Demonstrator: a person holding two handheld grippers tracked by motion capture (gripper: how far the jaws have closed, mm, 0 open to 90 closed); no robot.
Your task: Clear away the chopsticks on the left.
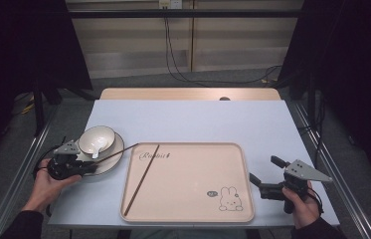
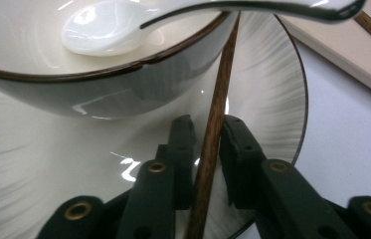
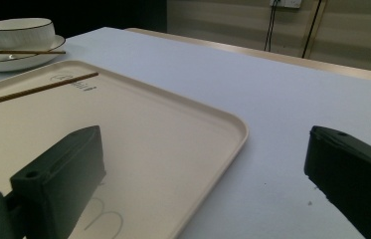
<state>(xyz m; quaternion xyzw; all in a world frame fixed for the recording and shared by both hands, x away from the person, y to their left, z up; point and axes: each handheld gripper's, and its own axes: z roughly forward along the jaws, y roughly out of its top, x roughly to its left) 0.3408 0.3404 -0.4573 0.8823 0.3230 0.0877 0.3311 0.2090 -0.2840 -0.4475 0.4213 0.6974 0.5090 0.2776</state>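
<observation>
Pale blue-grey table [image 1: 188,122], wooden strip along its far edge, dark floor and trailing cables beyond.

Near the left edge: white plate [image 1: 109,160] with a dark rim, white bowl [image 1: 97,139] standing on it, white spoon [image 1: 95,148] lying in the bowl with its handle over the rim.

Toward the near edge, centre: beige tray [image 1: 193,204], rounded corners, printed rabbit at its near right corner, script lettering at its far left.

Left gripper [image 1: 87,168] held in the left hand [image 1: 48,184] at the near side of the plate. Jaws narrow, one on each side of a brown chopstick [image 2: 212,144] with slivers of gap showing, tips low over the plate just in front of the bowl's wall; actual contact with the wood too close to call. From above, that chopstick [image 1: 118,151] reaching from the gripper across the plate's rim to the tray's far left corner.

Second chopstick [image 1: 142,179] lying flat on the tray's left side, slanting from near the lettering down to the near left corner.

Right gripper [image 1: 263,174] held in the right hand [image 1: 302,206] just off the tray's right edge, above the bare table. Jaws wide apart, nothing between them; one over the tray's rim, the other over the table.
</observation>
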